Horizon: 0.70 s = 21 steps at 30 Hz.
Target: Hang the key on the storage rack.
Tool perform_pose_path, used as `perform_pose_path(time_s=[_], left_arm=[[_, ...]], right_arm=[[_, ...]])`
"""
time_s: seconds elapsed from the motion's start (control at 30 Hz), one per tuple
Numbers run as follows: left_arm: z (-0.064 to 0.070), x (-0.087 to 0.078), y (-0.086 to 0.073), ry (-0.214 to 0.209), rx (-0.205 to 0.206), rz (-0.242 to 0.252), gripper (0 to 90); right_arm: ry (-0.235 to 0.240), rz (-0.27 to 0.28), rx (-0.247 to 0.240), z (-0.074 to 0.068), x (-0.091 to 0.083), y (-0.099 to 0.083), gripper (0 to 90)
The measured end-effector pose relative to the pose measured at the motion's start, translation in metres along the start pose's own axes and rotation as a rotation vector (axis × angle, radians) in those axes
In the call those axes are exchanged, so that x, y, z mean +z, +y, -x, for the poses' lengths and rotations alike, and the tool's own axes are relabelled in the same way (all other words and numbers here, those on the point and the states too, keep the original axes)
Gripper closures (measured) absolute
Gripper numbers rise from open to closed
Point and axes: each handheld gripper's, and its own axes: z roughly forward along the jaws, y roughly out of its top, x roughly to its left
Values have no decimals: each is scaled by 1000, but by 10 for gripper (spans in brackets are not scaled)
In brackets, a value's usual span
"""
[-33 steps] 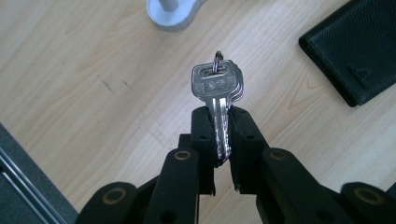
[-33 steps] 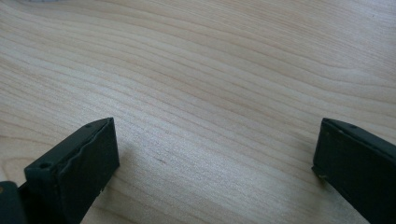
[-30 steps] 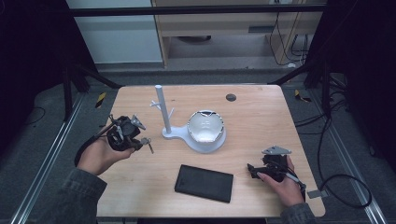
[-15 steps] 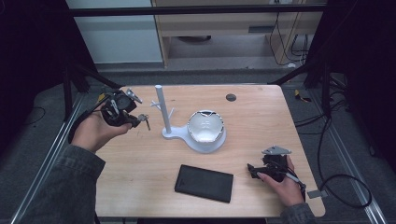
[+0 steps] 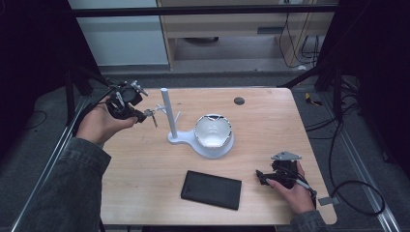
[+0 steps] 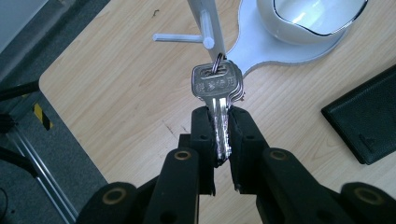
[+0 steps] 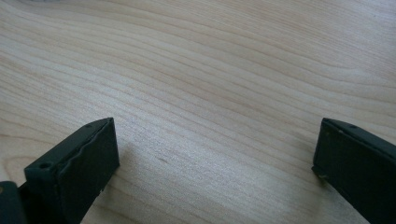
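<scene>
Several keys [image 6: 217,84] on a ring: light, stiff, slippery metal. We see left hand-held gripper [image 6: 219,133] pinching blades, center frame; right hand-held gripper [image 7: 215,154] open, idle.

Left claw [image 5: 145,115] holds keys [image 5: 153,116] beside white stand [image 5: 169,116]; right claw [image 5: 259,177] rests near black case [image 5: 211,189].

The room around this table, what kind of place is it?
Probably a lab or workshop set up for recording: a wooden table ringed by a dark frame, cables on the floor, and handheld grippers, the left gripper holding keys.
</scene>
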Motion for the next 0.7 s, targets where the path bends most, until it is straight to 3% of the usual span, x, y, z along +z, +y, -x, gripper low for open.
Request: perform_pose_path(time_s=[0.23, 0.7], left_arm=[[-1, 5, 8, -3, 17, -5, 810], [-8, 11, 13, -2, 3, -3, 810]], right_arm=[[2, 0, 5, -1, 0, 0, 3], [4, 1, 1, -1, 0, 0, 4]])
